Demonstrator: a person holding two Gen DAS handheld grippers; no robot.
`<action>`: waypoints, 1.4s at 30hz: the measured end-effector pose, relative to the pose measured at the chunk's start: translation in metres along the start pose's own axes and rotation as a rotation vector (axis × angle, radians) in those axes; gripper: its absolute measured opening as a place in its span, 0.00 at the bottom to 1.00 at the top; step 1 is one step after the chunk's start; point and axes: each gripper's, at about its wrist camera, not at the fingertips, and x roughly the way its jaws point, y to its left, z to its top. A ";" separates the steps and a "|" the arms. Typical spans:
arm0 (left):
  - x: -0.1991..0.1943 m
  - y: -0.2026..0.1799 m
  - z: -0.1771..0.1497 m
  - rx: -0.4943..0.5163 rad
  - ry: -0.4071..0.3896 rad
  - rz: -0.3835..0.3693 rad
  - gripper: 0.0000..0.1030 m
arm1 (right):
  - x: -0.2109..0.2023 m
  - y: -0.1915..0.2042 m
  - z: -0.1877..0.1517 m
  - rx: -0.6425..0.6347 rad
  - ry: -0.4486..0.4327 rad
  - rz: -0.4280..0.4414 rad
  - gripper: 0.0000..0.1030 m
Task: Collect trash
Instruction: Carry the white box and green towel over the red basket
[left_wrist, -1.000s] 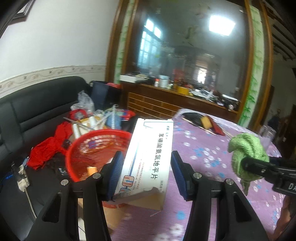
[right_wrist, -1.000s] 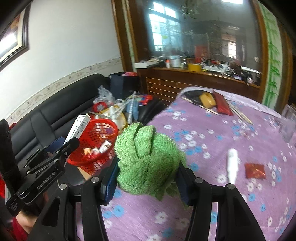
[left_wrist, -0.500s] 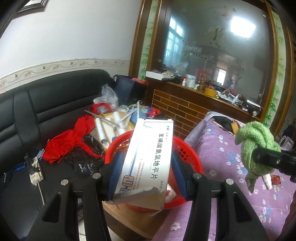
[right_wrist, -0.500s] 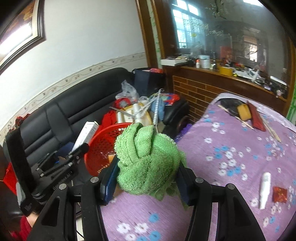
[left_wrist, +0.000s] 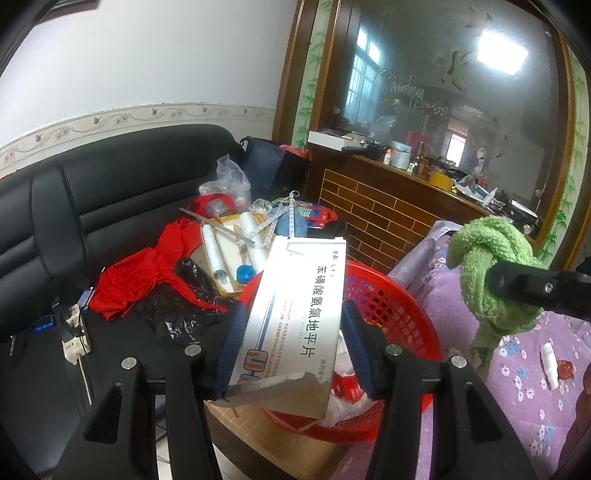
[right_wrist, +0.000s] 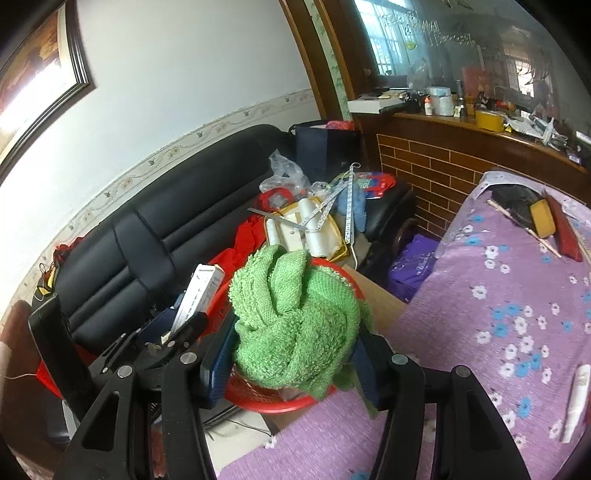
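Both hands full over the red plastic mesh basket (left_wrist: 399, 314)
We've got the left hand-held gripper (left_wrist: 295, 350) clamped on the white cardboard medicine box (left_wrist: 295, 325), the right hand-held gripper (right_wrist: 291, 354) squeezing the knotted green terry cloth (right_wrist: 295, 321).

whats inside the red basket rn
In the red basket, white crumpled wrappers and a red scrap show. The white medicine box in the left claw hides the rest.

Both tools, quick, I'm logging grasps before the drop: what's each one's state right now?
Left tool: closed on the white cardboard medicine box.
Right tool: closed on the knotted green terry cloth.
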 end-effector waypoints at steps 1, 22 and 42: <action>0.002 0.000 0.000 -0.001 0.003 0.000 0.50 | 0.003 0.000 0.003 0.007 0.004 0.008 0.61; 0.022 0.010 0.001 -0.022 0.026 0.007 0.50 | 0.040 0.003 0.025 0.090 0.012 0.110 0.62; 0.037 0.005 0.009 -0.025 0.043 0.013 0.50 | 0.057 -0.014 0.031 0.153 0.022 0.145 0.62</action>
